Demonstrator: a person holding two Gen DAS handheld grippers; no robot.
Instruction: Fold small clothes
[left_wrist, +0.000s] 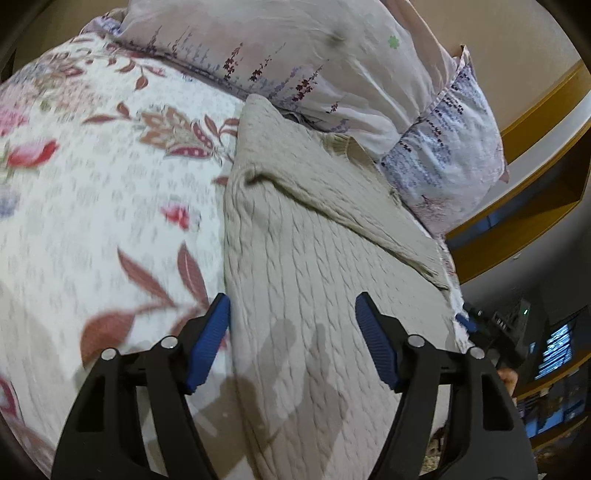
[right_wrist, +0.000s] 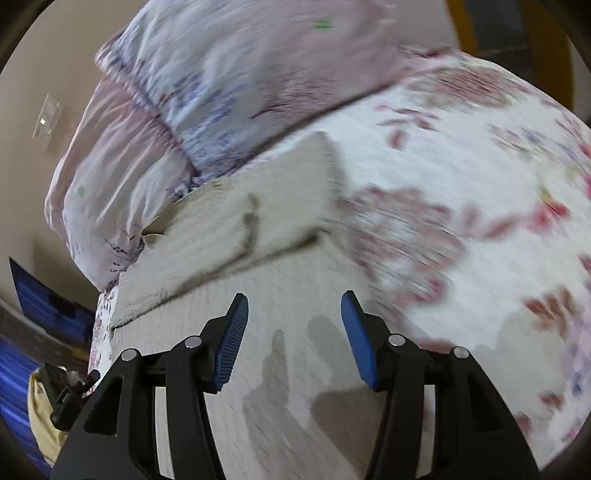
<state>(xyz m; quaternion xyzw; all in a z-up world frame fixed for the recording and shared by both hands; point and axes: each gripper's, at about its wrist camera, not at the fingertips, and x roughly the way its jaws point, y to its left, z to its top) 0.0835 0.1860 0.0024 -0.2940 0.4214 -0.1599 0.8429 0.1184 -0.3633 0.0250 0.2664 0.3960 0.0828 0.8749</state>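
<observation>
1. Count: one sweater (left_wrist: 314, 236), beige cable knit; two pillows, stacked; one floral bedspread (left_wrist: 92, 184); two claws.
2. Left wrist view, left to right: the bedspread fills the left half. The sweater lies flat on it right of centre. The lower pillow (left_wrist: 450, 147), blue print, sits at the sweater's far right; the upper pillow (left_wrist: 295, 55), lilac print, lies along the far edge.
3. Left claw (left_wrist: 293, 306): released, jaws wide, nothing between the pads. It hangs over the sweater's near part; the left finger (left_wrist: 208, 343) sits over the sweater's left edge. Its shadow falls on the knit.
4. Far right of the same view: the right claw (left_wrist: 476, 325) shows as a dark body just off the sweater's right edge. Wooden shelves (left_wrist: 535, 110) behind.
5. Right wrist view, blurred, left to right: wall, pillows at upper left, sweater (right_wrist: 240, 258) at centre, bedspread (right_wrist: 461, 221) to the right.
6. Right claw (right_wrist: 295, 306): released, jaws apart, empty, over the sweater's near part.
7. In the way: the pillows touch or overlap the sweater's far end; which, cannot tell.
8. Orientation: the long axis runs from the claws toward the pillows. A sleeve (left_wrist: 351, 206) is folded diagonally across the body, and the far portion (left_wrist: 266, 129) points at the pillows.
</observation>
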